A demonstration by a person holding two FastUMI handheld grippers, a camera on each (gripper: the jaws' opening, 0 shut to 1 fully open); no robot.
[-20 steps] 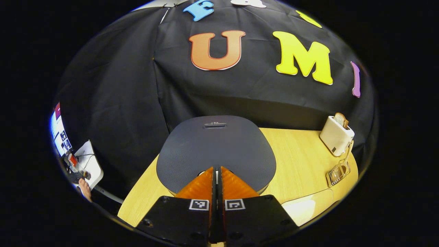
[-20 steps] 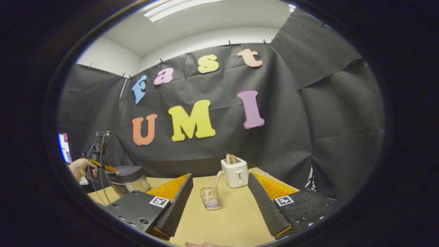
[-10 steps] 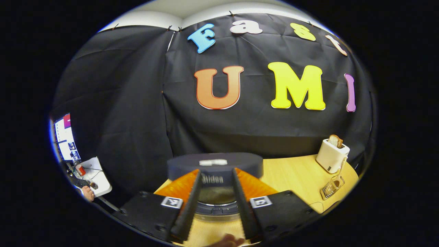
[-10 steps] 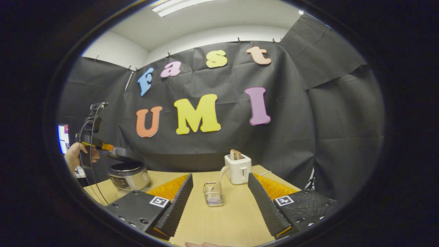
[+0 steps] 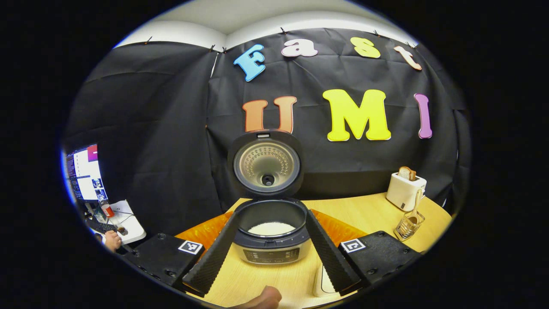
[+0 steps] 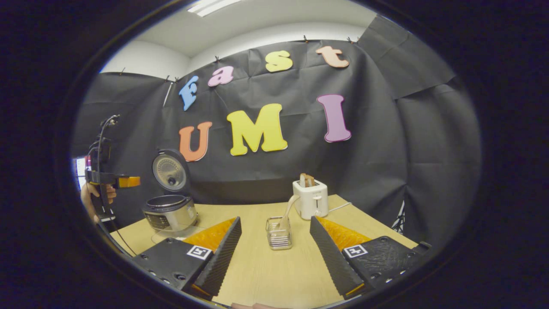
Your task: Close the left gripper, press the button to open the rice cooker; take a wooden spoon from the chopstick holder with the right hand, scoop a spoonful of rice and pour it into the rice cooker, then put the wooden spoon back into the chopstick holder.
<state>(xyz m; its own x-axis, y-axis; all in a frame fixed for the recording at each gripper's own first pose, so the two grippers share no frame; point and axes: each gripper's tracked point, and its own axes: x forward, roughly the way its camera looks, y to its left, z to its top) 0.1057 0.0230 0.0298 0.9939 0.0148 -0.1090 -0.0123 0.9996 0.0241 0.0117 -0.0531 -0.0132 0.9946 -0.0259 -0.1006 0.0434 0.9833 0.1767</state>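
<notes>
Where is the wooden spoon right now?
In the right gripper view, the pale wooden spoon stands in the clear wire chopstick holder on the table's middle, just in front of the white toaster.

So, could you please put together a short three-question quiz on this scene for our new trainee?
1. True or false: the rice cooker has its lid up.
2. Where is the wooden spoon? A) in the chopstick holder B) inside the rice cooker C) lying on the table
3. Fill in: the right gripper is ____, holding nothing.

Key: 1 true. 2 A; it stands beside the toaster. 3 open, as is the left gripper.
</notes>
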